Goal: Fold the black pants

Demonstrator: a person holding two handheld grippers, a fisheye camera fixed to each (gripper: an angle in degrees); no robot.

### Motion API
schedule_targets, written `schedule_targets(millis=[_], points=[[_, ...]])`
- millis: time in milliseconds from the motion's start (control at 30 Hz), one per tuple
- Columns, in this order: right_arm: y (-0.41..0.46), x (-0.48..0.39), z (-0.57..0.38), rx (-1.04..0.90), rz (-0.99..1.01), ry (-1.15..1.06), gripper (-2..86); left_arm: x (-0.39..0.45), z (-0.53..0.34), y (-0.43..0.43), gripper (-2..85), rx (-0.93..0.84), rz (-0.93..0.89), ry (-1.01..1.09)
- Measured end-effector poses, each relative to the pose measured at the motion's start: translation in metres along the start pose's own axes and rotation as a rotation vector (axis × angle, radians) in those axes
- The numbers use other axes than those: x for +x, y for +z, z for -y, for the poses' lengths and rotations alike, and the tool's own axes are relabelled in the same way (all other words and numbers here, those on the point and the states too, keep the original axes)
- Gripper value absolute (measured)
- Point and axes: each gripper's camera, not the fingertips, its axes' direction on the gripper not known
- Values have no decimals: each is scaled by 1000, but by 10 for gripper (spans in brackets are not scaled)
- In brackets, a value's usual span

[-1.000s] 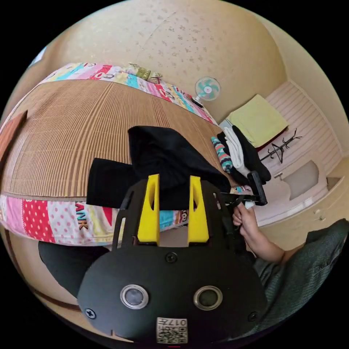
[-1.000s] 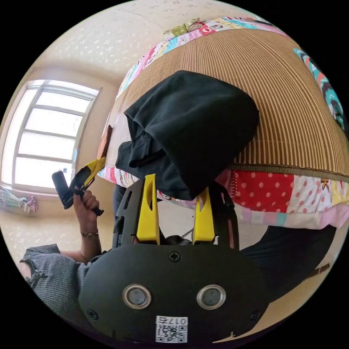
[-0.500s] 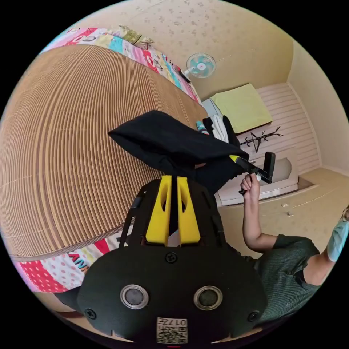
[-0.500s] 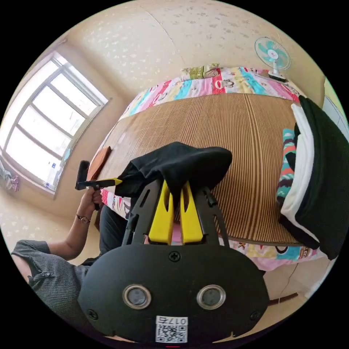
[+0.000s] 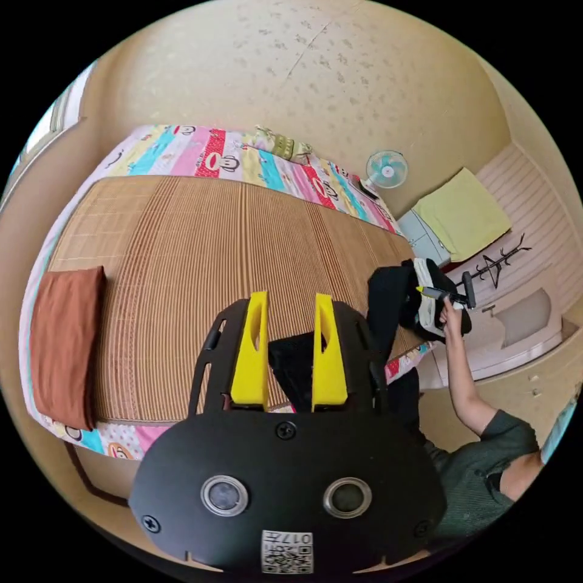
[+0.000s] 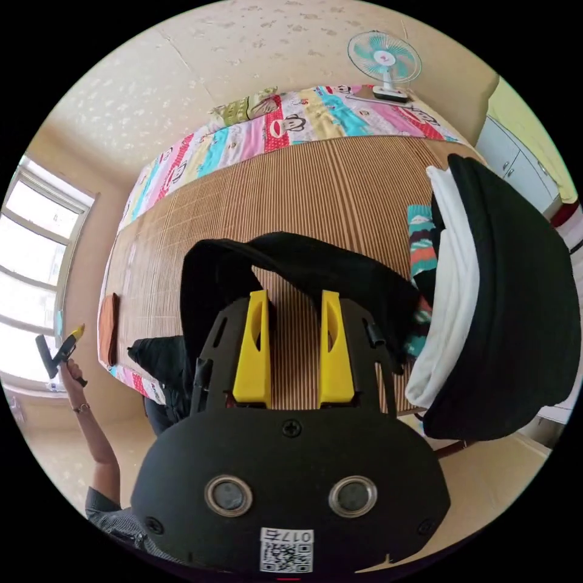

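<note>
A: Both tools' jaws stand wide, gripping nothing — left tool (image 5: pixel 290 358), right tool (image 6: pixel 294 355).

B: Pants (image 6: pixel 316 267)?

A: Draped on the mat (image 6: pixel 316 182), at the bed's near edge, by the stack (image 6: pixel 498 291) at 3 o'clock.

B: I'd square the hem first. Then pinch both corners and fold toward 12, keeping clear of the stack.

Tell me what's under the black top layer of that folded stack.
Under the black layer a white garment shows edge-on, with a teal patterned piece beside it on the mat. Anything deeper is covered.
</note>
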Motion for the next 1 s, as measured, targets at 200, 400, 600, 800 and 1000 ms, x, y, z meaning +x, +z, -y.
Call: schedule_targets(millis=[200, 400, 600, 800, 1000], points=[[44, 24, -89, 52, 268, -82, 119, 6, -96, 138, 195, -158, 130, -11], [119, 17, -109, -161, 347, -188, 123, -7, -101, 150, 44, -6, 113, -137], [155, -25, -115, -301, 578, -324, 24, -53, -57, 38, -7, 282, 124, -211], [170, -111, -158, -566, 860, -575, 52, -106, -48, -106, 15, 626, 205, -295], [145, -61, -150, -514, 877, -564, 38, -104, -98, 21, 173, 80, 90, -300]])
